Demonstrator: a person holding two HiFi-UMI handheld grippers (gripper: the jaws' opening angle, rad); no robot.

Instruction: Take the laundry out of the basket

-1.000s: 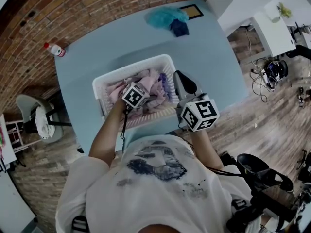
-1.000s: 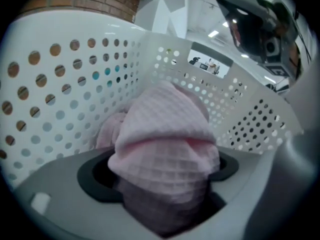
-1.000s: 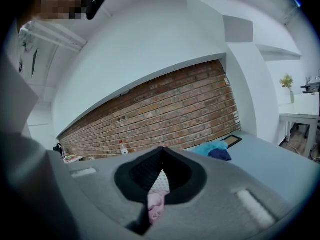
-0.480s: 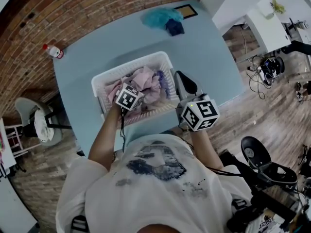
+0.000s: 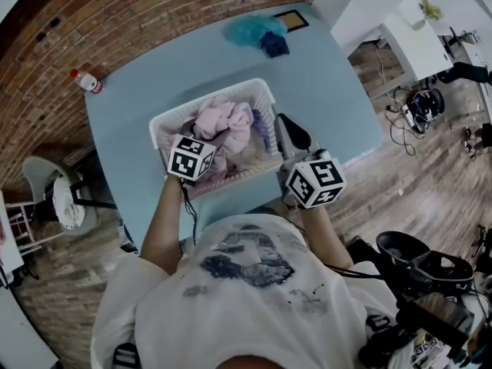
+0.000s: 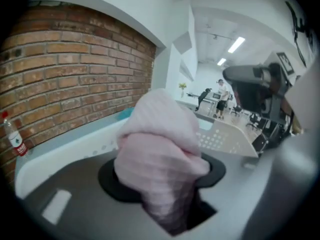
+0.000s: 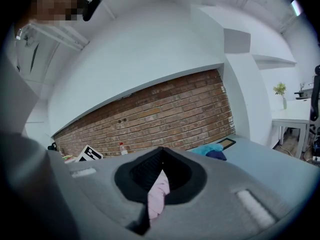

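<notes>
The pink garment [image 5: 223, 121] hangs bunched above the white basket [image 5: 173, 114] at mid-table. The left gripper [image 5: 200, 149] pinches it, its jaws having just been closing on it. In the left gripper view the garment fills the middle and hides most of the pads. More laundry [image 5: 260, 129] lies in the basket, whose near rim is covered by that gripper and the forearm [image 5: 163, 221]. The right gripper [image 7: 159, 165], just right of the basket, is pressed together on a thin pink strip [image 7: 159, 194] whose source is unclear. At the blue table's [image 5: 330, 91] far edge lie a teal cloth [image 5: 250, 28] and a navy cloth [image 5: 275, 46]. A bottle [image 5: 86, 81] stands far left.
</notes>
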